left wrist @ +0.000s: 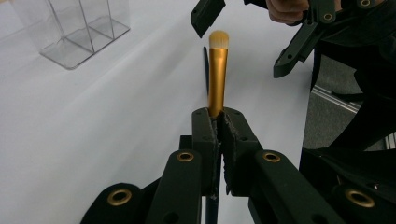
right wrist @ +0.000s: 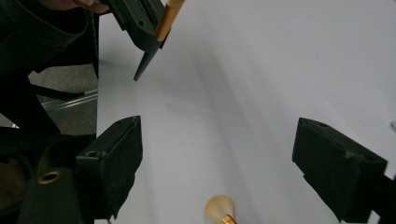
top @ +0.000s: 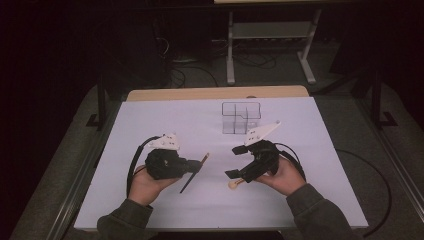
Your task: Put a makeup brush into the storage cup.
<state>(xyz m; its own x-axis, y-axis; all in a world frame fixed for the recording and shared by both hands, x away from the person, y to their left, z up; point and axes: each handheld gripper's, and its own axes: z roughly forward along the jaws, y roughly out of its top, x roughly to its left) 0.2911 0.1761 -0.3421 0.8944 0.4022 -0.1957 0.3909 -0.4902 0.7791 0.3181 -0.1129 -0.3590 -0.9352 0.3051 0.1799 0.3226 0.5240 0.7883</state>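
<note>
My left gripper [top: 194, 165] [left wrist: 218, 121] is shut on a makeup brush [top: 199, 166] [left wrist: 217, 79] with a gold ferrule, pale bristles and a dark tapered handle. It holds the brush just above the white table. The same brush [right wrist: 163, 25] appears at the top left of the right gripper view. My right gripper [top: 235, 162] [right wrist: 219, 149] stands open to the right of it, jaws wide apart with nothing between the pads. A second brush [top: 235, 184] [right wrist: 219, 210] with a pale round head lies on the table just below the right gripper.
A clear acrylic organizer [top: 241, 117] [left wrist: 74, 32] with several compartments stands at the back middle of the white table cover [top: 300, 150]. Cables trail from both grippers. A wooden edge [top: 215, 93] shows at the far side, with a metal stand [top: 270, 40] on the floor beyond.
</note>
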